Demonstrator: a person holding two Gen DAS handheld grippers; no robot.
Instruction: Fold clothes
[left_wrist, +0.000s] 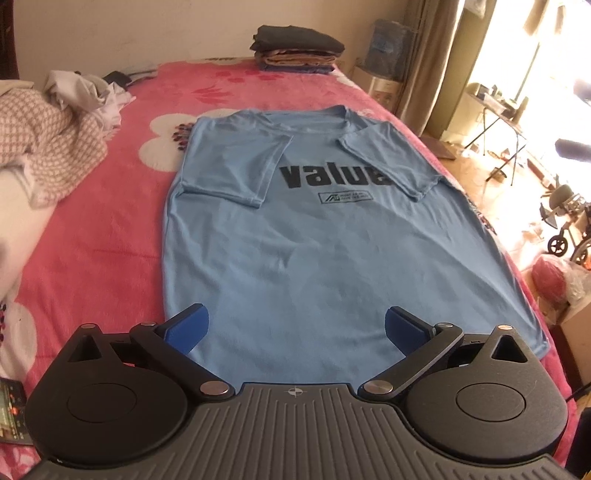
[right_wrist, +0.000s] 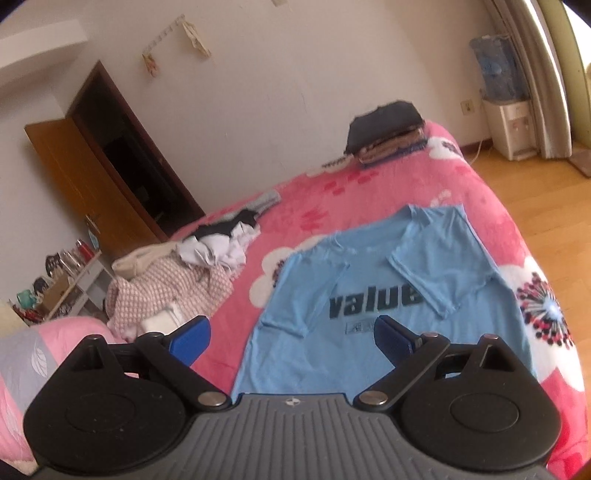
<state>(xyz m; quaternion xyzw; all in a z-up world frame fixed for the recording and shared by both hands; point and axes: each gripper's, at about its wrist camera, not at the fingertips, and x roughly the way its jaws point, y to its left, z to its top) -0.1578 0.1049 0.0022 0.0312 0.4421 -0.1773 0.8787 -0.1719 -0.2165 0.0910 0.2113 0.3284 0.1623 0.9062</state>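
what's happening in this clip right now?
A person holding two grippers is folding clothes on a bed with a pink floral blanket. A light blue T-shirt printed "value" lies flat, face up, both sleeves already folded in over the chest. The left gripper and right gripper are both open near the shirt's hem, holding nothing. A stack of folded clothes sits at the far end; an unfolded pile waits beside the shirt.
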